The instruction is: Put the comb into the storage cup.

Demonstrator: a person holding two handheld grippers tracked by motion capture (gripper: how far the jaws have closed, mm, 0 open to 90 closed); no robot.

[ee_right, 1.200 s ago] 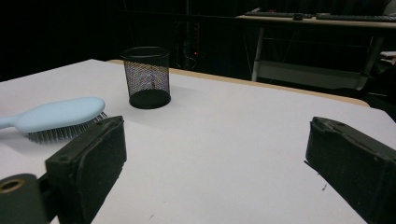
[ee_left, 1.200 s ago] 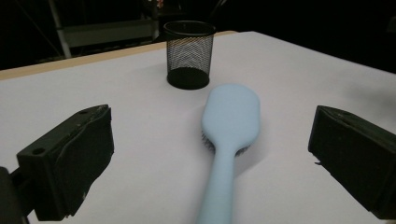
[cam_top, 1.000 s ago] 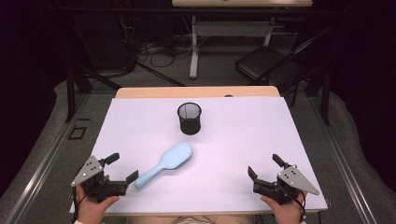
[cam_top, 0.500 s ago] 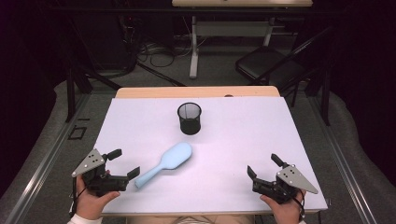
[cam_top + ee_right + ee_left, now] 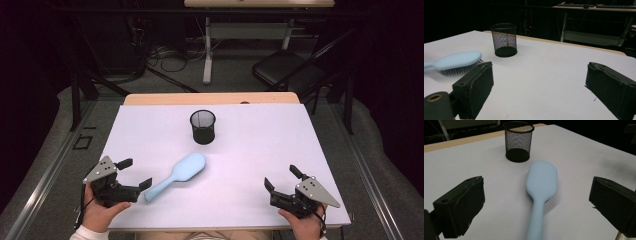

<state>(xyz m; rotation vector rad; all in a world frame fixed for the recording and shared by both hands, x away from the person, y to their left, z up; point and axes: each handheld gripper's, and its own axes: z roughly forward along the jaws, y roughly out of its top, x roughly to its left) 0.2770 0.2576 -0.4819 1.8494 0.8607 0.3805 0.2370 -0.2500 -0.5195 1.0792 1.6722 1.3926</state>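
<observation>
Pale blue plastic is what the left gripper point(image 5: 134, 174) is lined up on — the hairbrush point(image 5: 178, 174) lies bristles-down on the white table point(image 5: 260, 150), handle end pointing back toward that gripper. Jaws spread wide, nothing between the pads; in the left gripper view the handle point(image 5: 535, 225) runs up the middle of the gap, closer to neither jaw than the other.

To take it cleanly, I'd say ease forward and low so the pads come down on either side of the narrow handle, not the broad head, and close square across it — a slanted pinch on smooth plastic would likely let it swivel. Keeping the lower edges of the jaws just off the table should avoid shoving the brush away.

Over on the far side, the right gripper point(image 5: 281, 183) sits well apart from the brush, jaws also wide with nothing in them, resting near the table's front edge.

Beyond the brush head stands the black mesh cup point(image 5: 202, 126), upright and near it but not touching — the probable destination, by my reading.
</observation>
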